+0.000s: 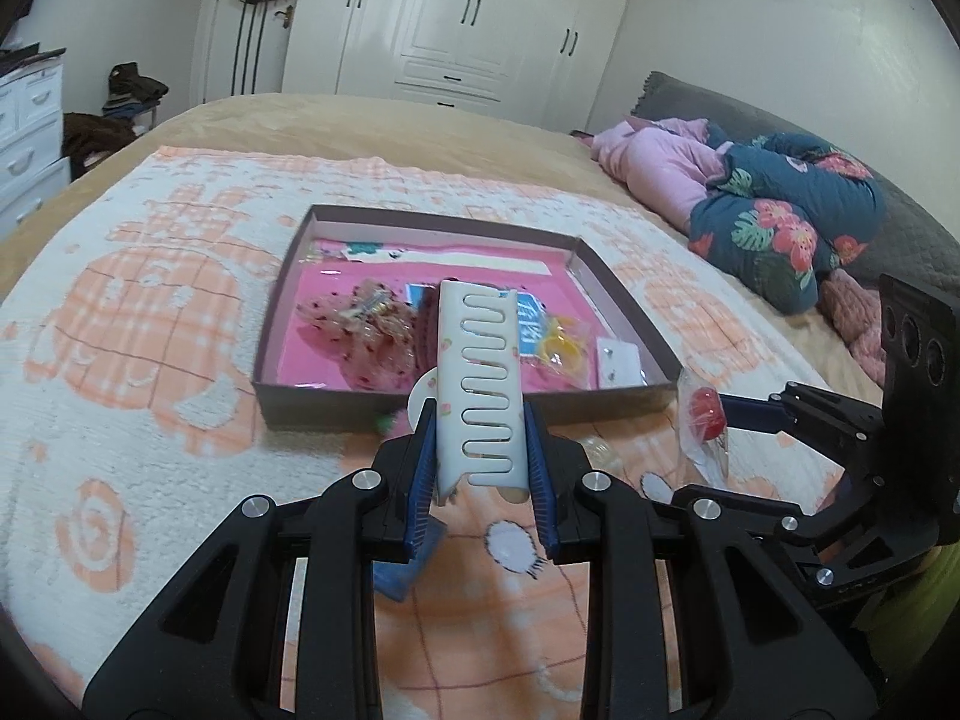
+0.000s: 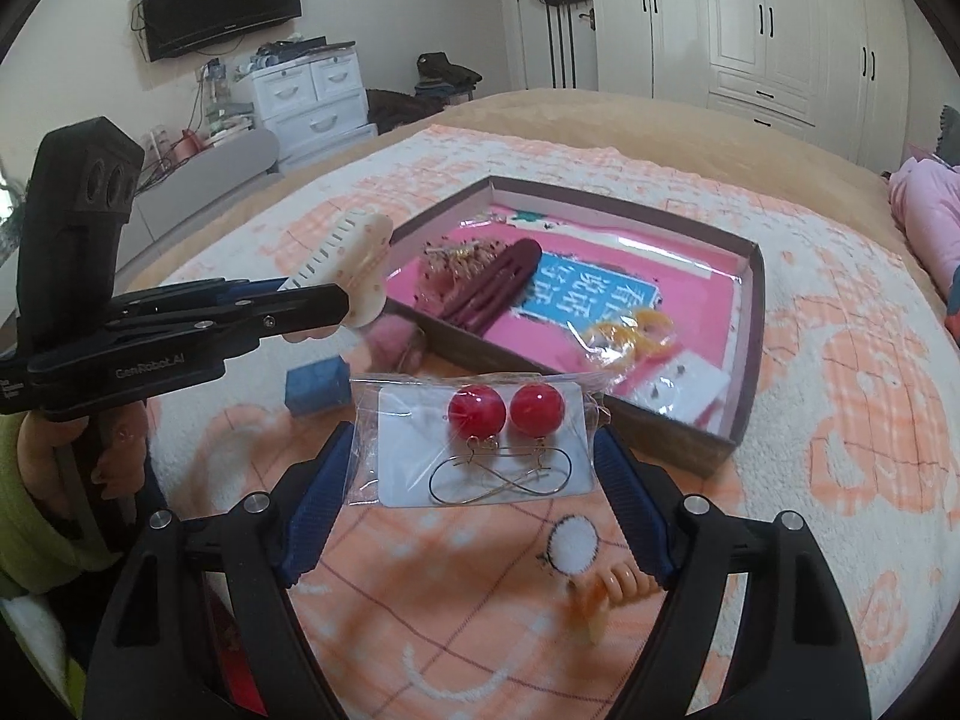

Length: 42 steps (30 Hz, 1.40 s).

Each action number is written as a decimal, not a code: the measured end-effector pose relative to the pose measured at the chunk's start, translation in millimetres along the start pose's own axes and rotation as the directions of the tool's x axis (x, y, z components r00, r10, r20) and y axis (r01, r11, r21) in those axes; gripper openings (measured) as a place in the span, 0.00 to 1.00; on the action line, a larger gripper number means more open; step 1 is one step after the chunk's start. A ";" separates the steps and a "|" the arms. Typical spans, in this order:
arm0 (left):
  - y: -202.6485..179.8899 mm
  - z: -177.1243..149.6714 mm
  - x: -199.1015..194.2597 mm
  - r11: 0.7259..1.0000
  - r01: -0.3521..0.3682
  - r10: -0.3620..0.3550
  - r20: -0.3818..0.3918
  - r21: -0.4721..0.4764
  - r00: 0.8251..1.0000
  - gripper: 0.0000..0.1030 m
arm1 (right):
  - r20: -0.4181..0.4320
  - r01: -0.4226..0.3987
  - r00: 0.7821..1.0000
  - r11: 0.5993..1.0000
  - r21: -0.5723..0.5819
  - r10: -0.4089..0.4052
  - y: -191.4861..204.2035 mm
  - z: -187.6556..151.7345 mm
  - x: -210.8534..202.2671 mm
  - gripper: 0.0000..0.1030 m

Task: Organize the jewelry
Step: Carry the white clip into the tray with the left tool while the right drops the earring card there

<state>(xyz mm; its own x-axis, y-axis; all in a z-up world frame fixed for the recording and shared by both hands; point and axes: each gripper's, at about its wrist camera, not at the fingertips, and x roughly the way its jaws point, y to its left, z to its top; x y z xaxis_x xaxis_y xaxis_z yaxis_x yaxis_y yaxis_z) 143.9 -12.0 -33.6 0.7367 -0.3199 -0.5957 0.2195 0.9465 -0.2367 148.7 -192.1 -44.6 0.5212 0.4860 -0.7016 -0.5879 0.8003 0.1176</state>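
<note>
The left gripper (image 1: 480, 450) has its jaws clenched on a white hair clip (image 1: 477, 384), pinching the clip's near end between the blue pads while the far end reaches over the near wall of the shallow box (image 1: 624, 402). From the right wrist view this gripper is held level, pointing toward the box, a hand wrapped around its handle. The right gripper (image 2: 474, 480) grasps a clear packet of red ball earrings (image 2: 480, 438) across its width, jaws wide apart, the packet lifted above the blanket (image 2: 840, 420) just in front of the box. Inside the box lie a maroon hair clip (image 2: 492, 291), a yellow piece in plastic (image 2: 630, 330) and a white earring card (image 2: 672, 387). A blue cube (image 2: 317, 385) sits on the blanket near the box.
</note>
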 end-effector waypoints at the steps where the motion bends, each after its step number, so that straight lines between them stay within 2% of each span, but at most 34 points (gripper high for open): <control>1: 3.1 1.1 -0.9 1.000 -0.003 0.003 0.004 -0.009 1.000 0.19 | 0.002 -0.002 1.000 1.000 0.001 0.002 1.1 2.1 1.0 0.75; 20: 28.9 25.7 2.5 0.997 -0.046 0.049 0.041 -0.064 0.998 0.19 | 0.036 0.015 0.999 0.999 0.036 -0.016 -12.1 30.3 21.5 0.75; 33: 30.2 54.5 30.7 0.997 -0.070 0.071 0.043 -0.035 0.997 0.19 | 0.048 0.062 0.997 0.995 0.075 -0.066 -45.0 46.5 33.7 0.75; 42: 34.4 61.9 54.9 0.996 -0.091 0.091 0.019 -0.025 0.996 0.19 | 0.043 0.101 0.993 0.988 0.117 -0.106 -69.6 56.6 46.1 0.75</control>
<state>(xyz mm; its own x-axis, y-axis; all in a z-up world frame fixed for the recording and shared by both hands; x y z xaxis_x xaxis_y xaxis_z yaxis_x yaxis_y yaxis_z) 231.5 5.7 -26.9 0.7658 -0.2315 -0.6000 0.1359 0.9701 -0.2009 248.7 -205.6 -45.4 0.6072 0.4129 -0.6789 -0.4562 0.8807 0.1276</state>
